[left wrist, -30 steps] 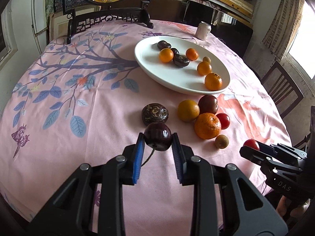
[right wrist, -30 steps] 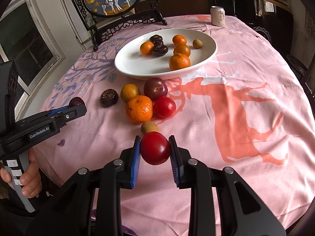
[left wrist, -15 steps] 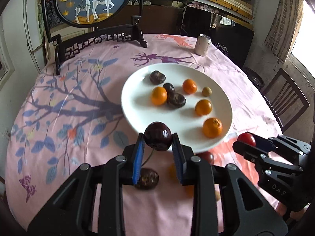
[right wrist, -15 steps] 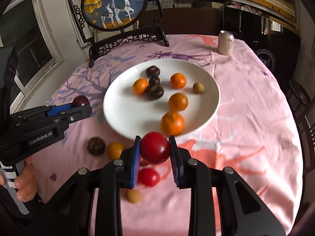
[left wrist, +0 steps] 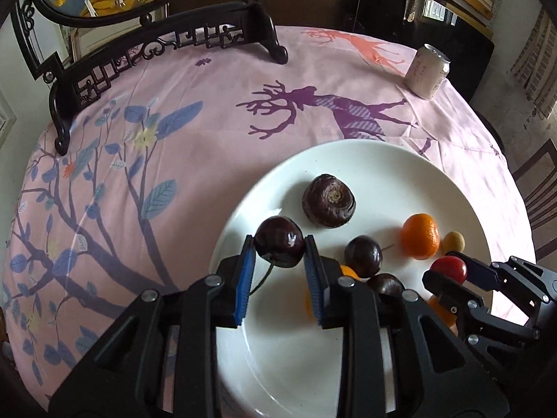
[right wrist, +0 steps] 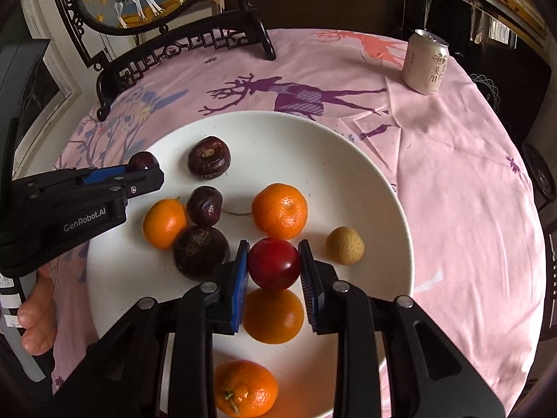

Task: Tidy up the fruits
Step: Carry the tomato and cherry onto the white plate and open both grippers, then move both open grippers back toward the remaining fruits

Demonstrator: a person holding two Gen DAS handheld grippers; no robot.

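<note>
My left gripper [left wrist: 279, 252] is shut on a dark cherry [left wrist: 279, 245] with a stem, held over the left part of the white plate [left wrist: 383, 160]. My right gripper [right wrist: 274, 264] is shut on a red plum [right wrist: 274, 263], held over the plate [right wrist: 348, 160] among the fruit. On the plate lie several oranges [right wrist: 279, 210], dark chestnut-like fruits [right wrist: 208, 156], a dark plum [right wrist: 201, 251] and a small tan longan [right wrist: 344, 245]. The right gripper with the red plum also shows in the left wrist view [left wrist: 449, 268]; the left gripper shows in the right wrist view [right wrist: 142, 165].
A drink can [right wrist: 424, 62] stands at the far right of the pink tablecloth [right wrist: 452, 174]. A dark carved stand with a round painted screen [right wrist: 174, 45] stands at the far edge. A chair [left wrist: 536, 181] is to the right of the table.
Both grippers have moved forward from the table's near side to over the plate, each still holding its fruit. The loose fruits on the cloth are out of view now.
</note>
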